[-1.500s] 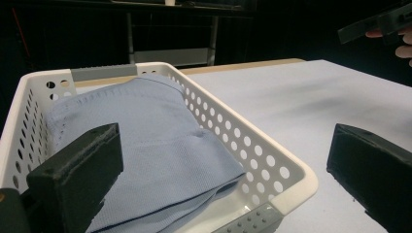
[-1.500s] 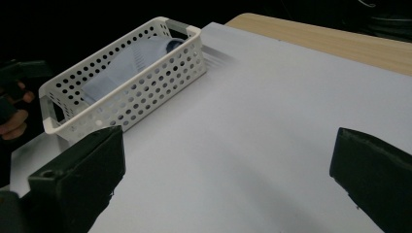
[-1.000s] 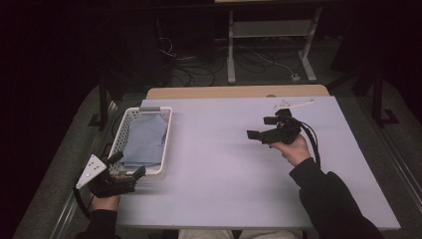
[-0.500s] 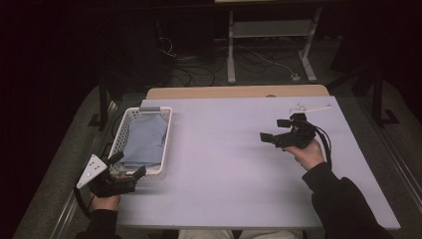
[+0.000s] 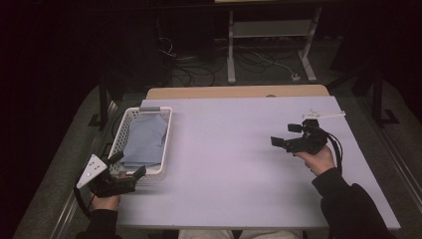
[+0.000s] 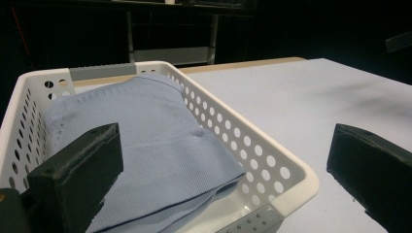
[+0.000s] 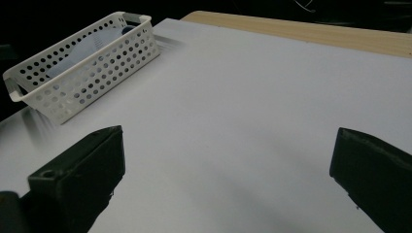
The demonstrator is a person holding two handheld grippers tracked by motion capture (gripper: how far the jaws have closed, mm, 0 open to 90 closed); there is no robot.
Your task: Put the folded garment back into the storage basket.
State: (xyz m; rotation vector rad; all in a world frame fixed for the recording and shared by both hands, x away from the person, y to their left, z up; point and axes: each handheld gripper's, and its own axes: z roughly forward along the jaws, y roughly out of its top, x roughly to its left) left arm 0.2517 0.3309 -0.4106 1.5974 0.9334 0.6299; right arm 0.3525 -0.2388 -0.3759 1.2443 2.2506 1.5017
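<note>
My left gripper (image 5: pixel 128 166) hangs at the near left corner of the table (image 5: pixel 234 164), jaws spread wide and gripping nothing, right at the near end of the white basket (image 5: pixel 117 143). One basket, with one folded blue cloth (image 5: pixel 145 140) lying inside it, soft and creased, filling most of it. My right gripper (image 5: pixel 284 136) hovers well apart at the right side, jaws likewise spread over bare tabletop.
</note>
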